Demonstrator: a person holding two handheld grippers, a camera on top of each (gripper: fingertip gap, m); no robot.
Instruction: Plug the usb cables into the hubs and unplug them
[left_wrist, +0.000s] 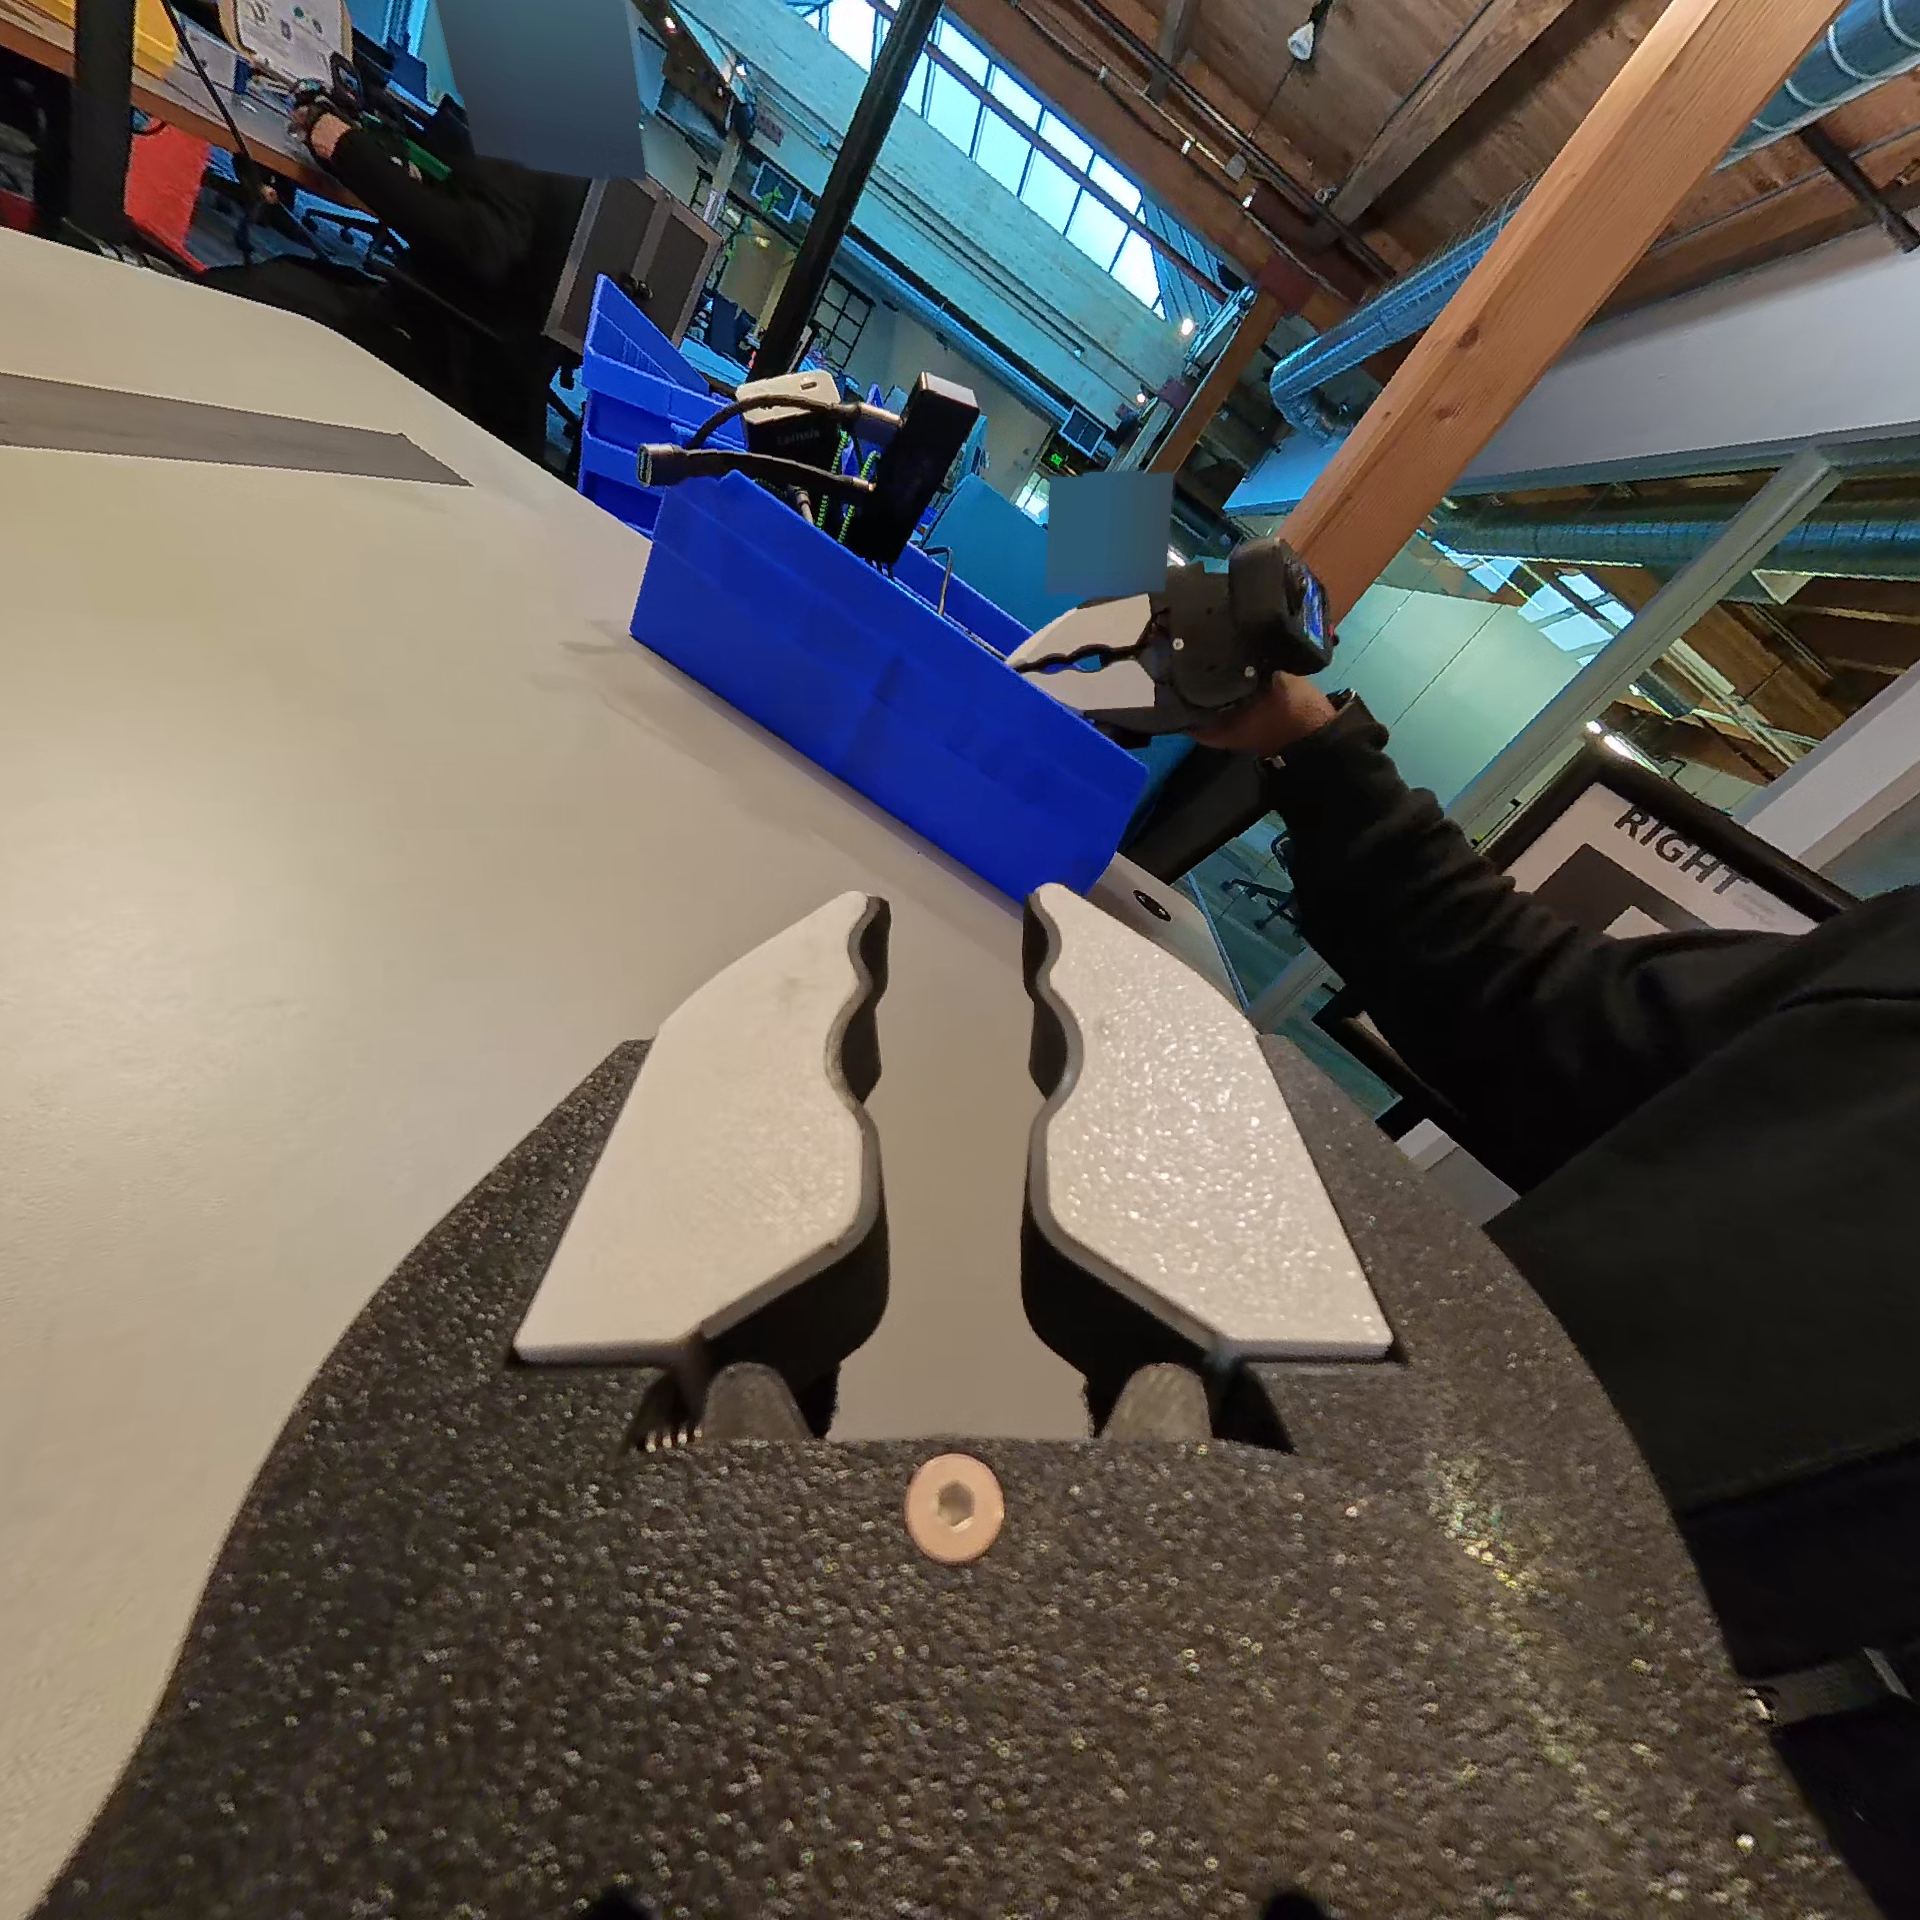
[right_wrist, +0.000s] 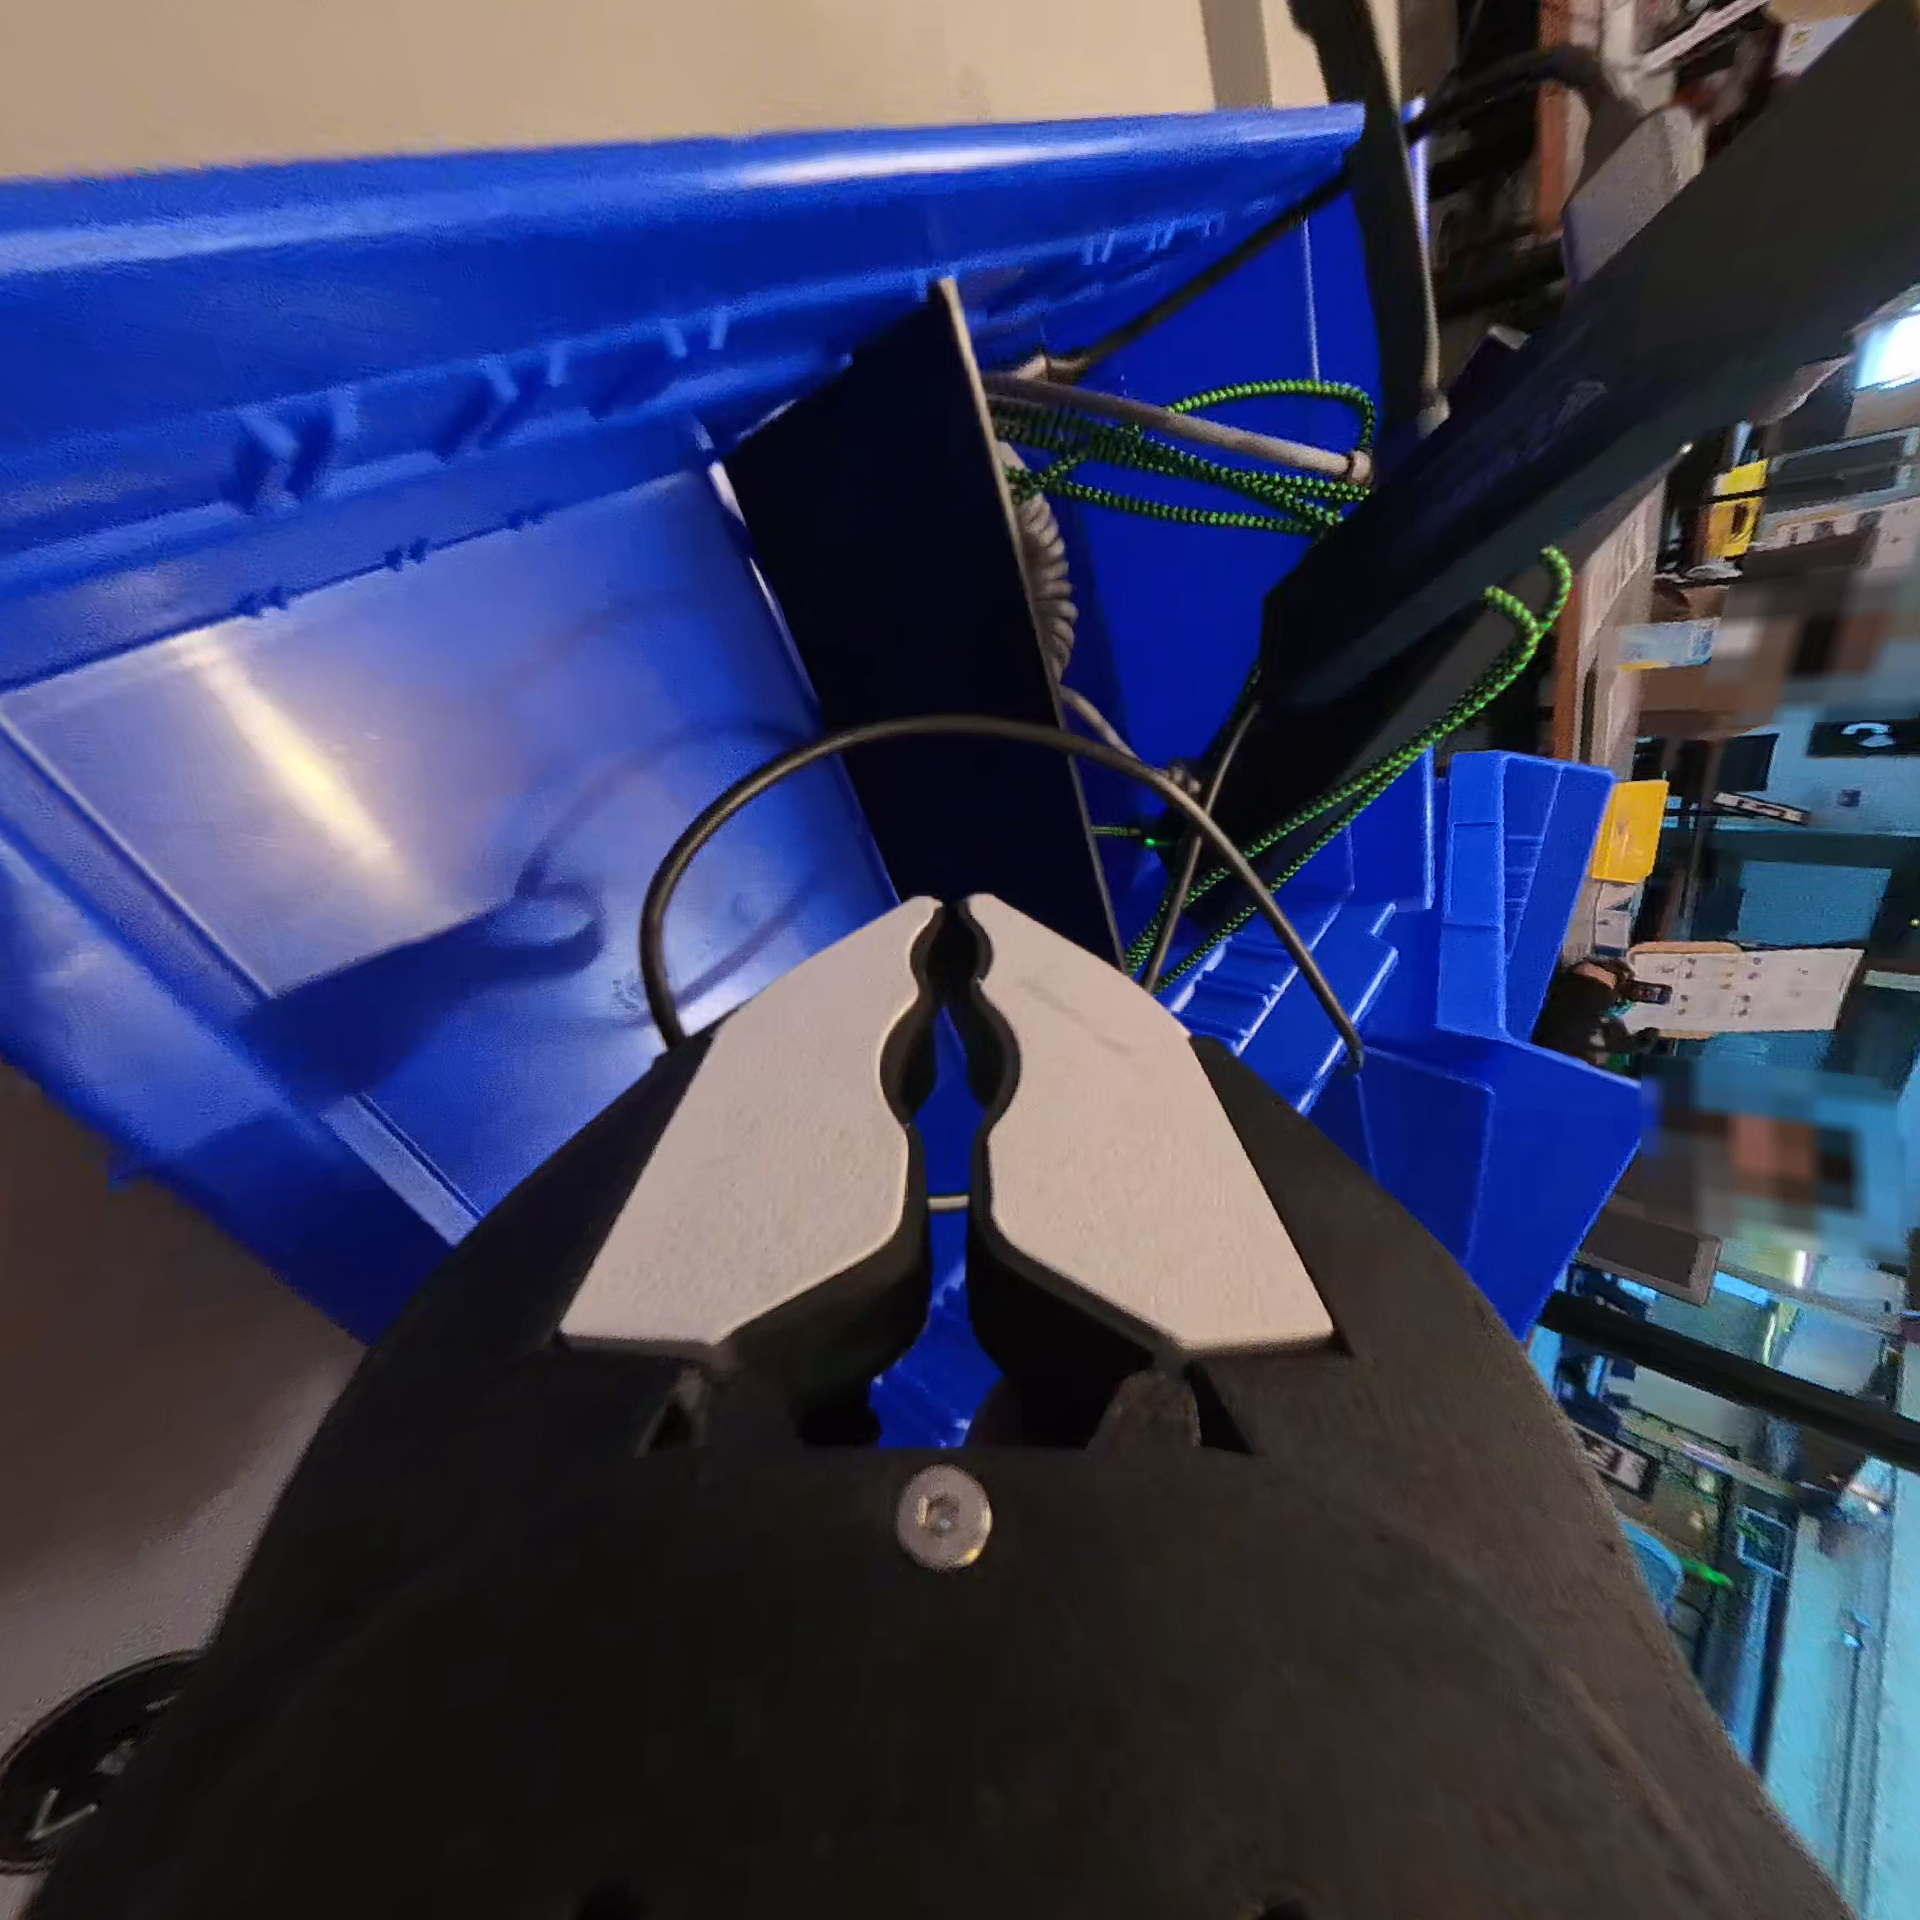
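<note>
The left claw (left_wrist: 956, 914) hangs over the pale worktop (left_wrist: 312, 831), its fingers apart with nothing between them. Beyond it the right claw (right_wrist: 951, 914) reaches into the blue bin (right_wrist: 416, 727), fingertips together; a thin black cable (right_wrist: 935, 727) arcs just past them, and whether it is pinched is unclear. Deeper in the bin lie a dark hub (right_wrist: 1507, 520) and green braided cable (right_wrist: 1195, 457).

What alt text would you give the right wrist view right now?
The right gripper, jaws nearly closed, pinches a thin black cable that loops above its fingertips, just over an open blue bin. Deeper in the bin lie a green-and-black braided cable and a dark flat device.
</note>
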